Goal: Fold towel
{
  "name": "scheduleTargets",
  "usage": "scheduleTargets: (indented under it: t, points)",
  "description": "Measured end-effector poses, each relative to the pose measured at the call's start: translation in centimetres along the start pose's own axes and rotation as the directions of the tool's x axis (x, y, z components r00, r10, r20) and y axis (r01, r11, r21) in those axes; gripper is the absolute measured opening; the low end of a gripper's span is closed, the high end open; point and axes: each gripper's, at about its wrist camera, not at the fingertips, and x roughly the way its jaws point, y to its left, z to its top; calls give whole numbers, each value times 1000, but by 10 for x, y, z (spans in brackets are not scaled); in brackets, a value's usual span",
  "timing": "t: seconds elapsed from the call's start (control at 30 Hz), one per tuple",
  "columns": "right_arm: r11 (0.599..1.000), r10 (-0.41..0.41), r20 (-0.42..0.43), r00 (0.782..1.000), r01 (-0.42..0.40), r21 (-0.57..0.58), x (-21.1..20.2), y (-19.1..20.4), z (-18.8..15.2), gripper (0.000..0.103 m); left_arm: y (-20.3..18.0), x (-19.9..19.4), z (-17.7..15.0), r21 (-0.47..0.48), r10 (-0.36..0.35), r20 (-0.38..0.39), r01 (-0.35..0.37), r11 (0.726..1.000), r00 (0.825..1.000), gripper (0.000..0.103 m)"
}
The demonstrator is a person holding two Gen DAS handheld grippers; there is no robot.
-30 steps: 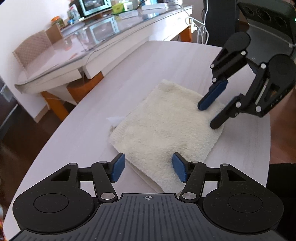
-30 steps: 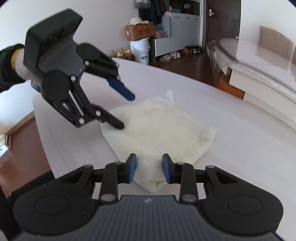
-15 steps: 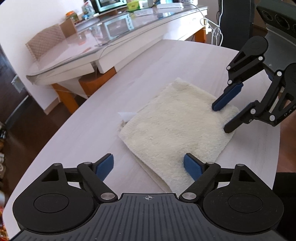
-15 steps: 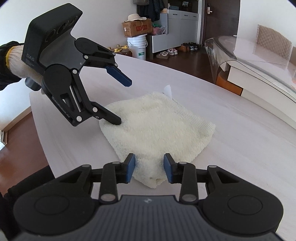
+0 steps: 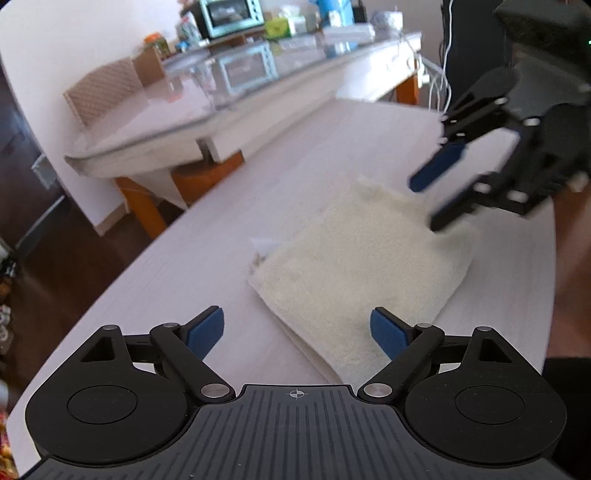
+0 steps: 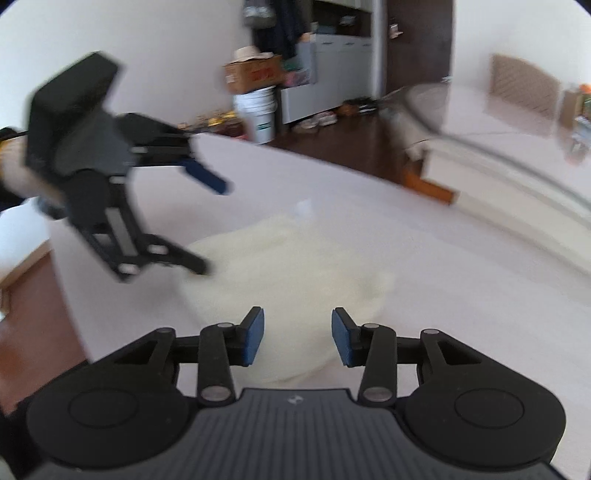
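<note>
A cream towel (image 5: 362, 258) lies folded into a rough square on the pale wooden table (image 5: 207, 266); it also shows in the right wrist view (image 6: 291, 269). My left gripper (image 5: 297, 330) is open and empty, above the towel's near edge; it shows from the side in the right wrist view (image 6: 212, 227). My right gripper (image 6: 297, 341) is open and empty, above the towel's other side; it shows blurred in the left wrist view (image 5: 430, 199), over the towel's far right corner.
A small white tag (image 5: 267, 245) sticks out at the towel's left corner. A glass-topped counter (image 5: 221, 107) with a toaster oven (image 5: 231, 16) stands beyond the table. The table edge (image 5: 110, 291) drops to a dark floor on the left.
Both grippers have lifted and drawn back from the towel. My left gripper's jaws have opened wider, and my right gripper's have opened somewhat too. The towel has stayed flat.
</note>
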Motion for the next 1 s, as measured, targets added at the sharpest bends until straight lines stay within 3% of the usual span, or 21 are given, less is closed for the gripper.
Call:
scheduleTargets:
  t: [0.07, 0.27, 0.4, 0.5, 0.73, 1.0]
  points:
    - [1000, -10, 7, 1000, 10, 1, 2, -12, 4, 44, -3, -5, 2, -7, -17, 25, 17, 1000, 1000, 91]
    - [986, 152, 51, 987, -155, 54, 17, -31, 20, 43, -16, -3, 6, -59, -145, 90, 150, 987, 985, 92]
    - [975, 214, -21, 977, -213, 64, 44, -36, 28, 44, -24, 11, 2, -60, -185, 56, 188, 980, 981, 92]
    - [979, 204, -76, 976, -201, 40, 59, -36, 26, 44, -30, 22, -1, -56, -201, 22, 202, 978, 979, 92]
    - [967, 229, -15, 973, -225, 115, 54, -40, 10, 44, -34, 31, -11, -4, -144, -28, 144, 990, 989, 92]
    - [967, 207, 15, 978, -207, 149, 41, -30, 3, 50, -18, 27, -16, -30, -76, -37, 75, 997, 996, 92]
